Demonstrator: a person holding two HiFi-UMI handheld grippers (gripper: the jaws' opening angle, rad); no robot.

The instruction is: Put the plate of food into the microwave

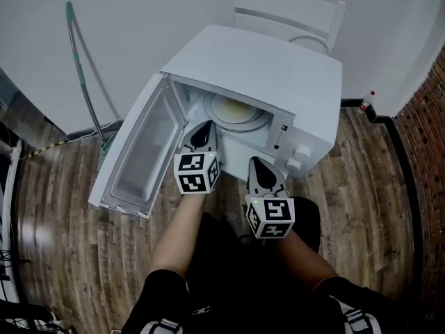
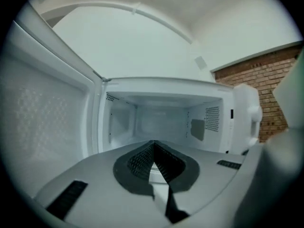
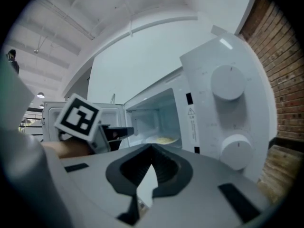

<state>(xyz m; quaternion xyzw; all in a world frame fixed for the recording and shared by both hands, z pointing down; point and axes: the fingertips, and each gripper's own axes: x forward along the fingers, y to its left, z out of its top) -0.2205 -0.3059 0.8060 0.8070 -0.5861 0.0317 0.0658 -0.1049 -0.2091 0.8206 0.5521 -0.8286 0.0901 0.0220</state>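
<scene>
The white microwave [image 1: 278,65] stands on the wooden floor with its door [image 1: 139,158] swung wide to the left. Inside on the turntable lies the plate of yellowish food [image 1: 236,110], also seen in the right gripper view as a plate [image 3: 164,139] deep in the cavity. My left gripper [image 1: 202,126] is at the mouth of the cavity, shut and empty; its own view looks into the cavity [image 2: 161,120] over the left gripper's closed tips [image 2: 153,142]. My right gripper [image 1: 259,162] hangs in front of the control panel, shut with nothing held, the right gripper's tips [image 3: 152,147] meeting.
Two knobs [image 3: 229,82] sit on the panel right of the opening. A white chair [image 1: 292,12] stands behind the microwave, a green-handled pole [image 1: 76,54] leans at the left, a small red-capped bottle [image 1: 366,101] and a brick wall [image 1: 434,117] are at the right.
</scene>
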